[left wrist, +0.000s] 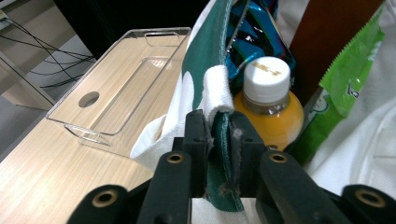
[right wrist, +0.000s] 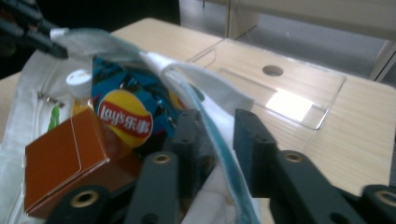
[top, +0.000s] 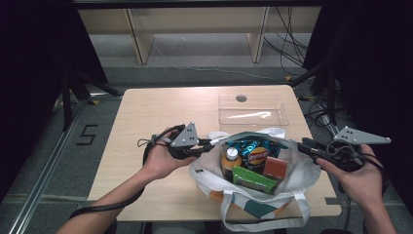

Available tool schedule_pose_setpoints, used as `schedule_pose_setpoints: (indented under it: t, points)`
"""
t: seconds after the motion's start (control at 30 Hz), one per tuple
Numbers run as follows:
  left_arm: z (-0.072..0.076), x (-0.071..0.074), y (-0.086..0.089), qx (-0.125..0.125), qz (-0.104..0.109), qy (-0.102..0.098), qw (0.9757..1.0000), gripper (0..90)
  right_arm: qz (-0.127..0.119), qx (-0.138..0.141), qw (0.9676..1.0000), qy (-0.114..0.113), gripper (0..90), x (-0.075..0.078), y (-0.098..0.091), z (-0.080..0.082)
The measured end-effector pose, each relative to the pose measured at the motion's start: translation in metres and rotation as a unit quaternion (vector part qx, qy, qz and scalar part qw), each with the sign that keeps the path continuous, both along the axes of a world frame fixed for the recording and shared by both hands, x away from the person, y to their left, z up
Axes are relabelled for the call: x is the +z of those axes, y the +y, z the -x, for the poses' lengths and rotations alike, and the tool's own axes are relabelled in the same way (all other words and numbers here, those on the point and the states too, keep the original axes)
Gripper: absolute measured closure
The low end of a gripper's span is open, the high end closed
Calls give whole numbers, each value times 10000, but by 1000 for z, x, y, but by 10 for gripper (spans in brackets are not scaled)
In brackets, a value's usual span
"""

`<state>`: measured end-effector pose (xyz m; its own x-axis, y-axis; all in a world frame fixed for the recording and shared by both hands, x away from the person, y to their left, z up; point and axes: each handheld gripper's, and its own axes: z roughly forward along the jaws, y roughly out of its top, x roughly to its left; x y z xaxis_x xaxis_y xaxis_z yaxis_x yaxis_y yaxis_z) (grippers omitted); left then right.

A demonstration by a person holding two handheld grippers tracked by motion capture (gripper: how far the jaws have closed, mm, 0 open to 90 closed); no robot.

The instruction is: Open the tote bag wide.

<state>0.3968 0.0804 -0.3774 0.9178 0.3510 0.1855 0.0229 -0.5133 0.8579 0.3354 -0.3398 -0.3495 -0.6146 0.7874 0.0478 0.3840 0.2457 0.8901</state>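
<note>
Nearest the camera, the handles of the cloth bag (top: 253, 195) hang over the near edge of the worktop (top: 146, 112). The bag sits at the near right of the worktop, its mouth spread between the two tools, evidently so the contents can be reached.

At the left, the left hand-held gripper (top: 210, 142) is clamped on the bag's rim; the left gripper view shows green and white cloth pinched between both pads. Inside, from the left: a bottle (top: 231, 162) of orange drink with a white cap, a green packet (top: 253, 179), a blue crisp bag (top: 254, 153) reading "Lay's" with Chinese characters, and a plain brown box (top: 275, 167).

At the right, the right hand-held gripper (top: 298, 145) straddles the opposite rim. The cloth lies against one pad with a gap at the other, so it is not gripping.

Behind the bag, an empty clear tray (top: 252, 109) lies flat, presumably to receive the items.
</note>
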Motion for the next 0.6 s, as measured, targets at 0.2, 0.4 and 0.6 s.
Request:
schedule_pose_setpoints:
  t: [0.2, 0.4, 0.6]
  points:
    - [-6, 8, -3, 107, 249, -33, 9996, 808, 148, 25, 9999, 19, 887, 1, 3, -2]
    - [-13, 2, -8, 233, 360, 20, 9991, 807, 95, -316, 9994, 33, 889, -4, 3, -5]
    - [-19, -12, -21, 244, 94, 114, 9996, 809, 493, -476, 9976, 113, 890, -22, 6, -16]
